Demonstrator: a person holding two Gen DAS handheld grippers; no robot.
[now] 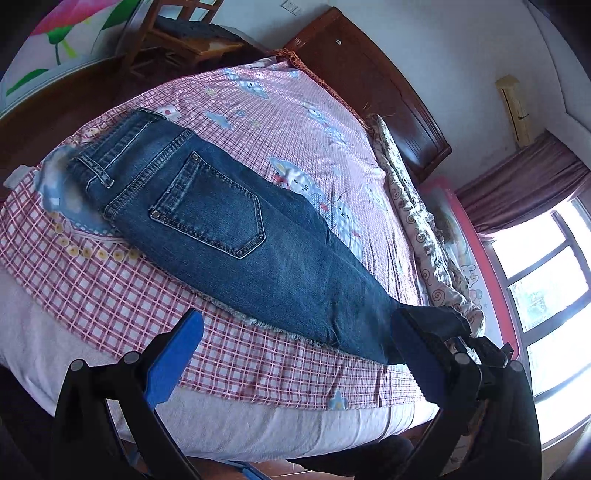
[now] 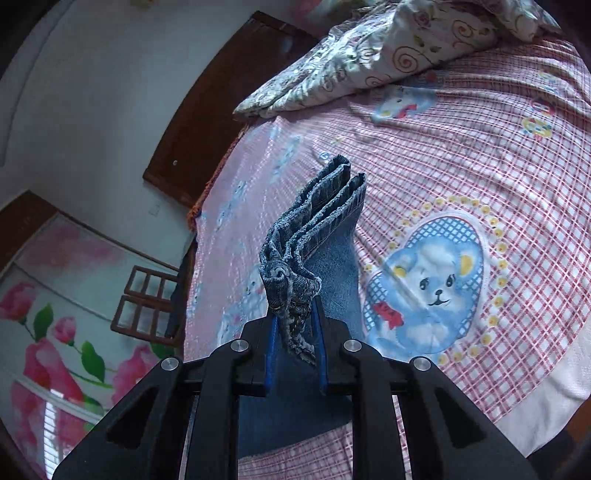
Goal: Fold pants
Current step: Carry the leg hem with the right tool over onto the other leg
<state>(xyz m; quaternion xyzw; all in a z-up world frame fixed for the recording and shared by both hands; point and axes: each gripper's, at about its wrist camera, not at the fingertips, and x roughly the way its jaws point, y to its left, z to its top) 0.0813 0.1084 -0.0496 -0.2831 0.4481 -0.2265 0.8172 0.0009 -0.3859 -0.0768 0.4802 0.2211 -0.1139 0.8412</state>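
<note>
Blue jeans (image 1: 236, 229) lie folded lengthwise on the bed, waistband at the far left, back pocket up, legs running toward the near right. My left gripper (image 1: 295, 354) is open, its blue pads (image 1: 173, 365) hovering above the frayed leg near the bed's front edge. My right gripper (image 2: 295, 347) is shut on the bunched hem ends of the jeans (image 2: 314, 229), lifting them off the sheet. In the left wrist view the right gripper (image 1: 480, 354) shows at the leg end, at the right.
The bed has a pink checked sheet (image 1: 110, 295) with bear prints. A crumpled floral quilt (image 1: 417, 221) lies along the far side. A dark wooden headboard (image 1: 369, 85), a wooden chair (image 1: 184, 33) and a window (image 1: 546, 277) surround the bed.
</note>
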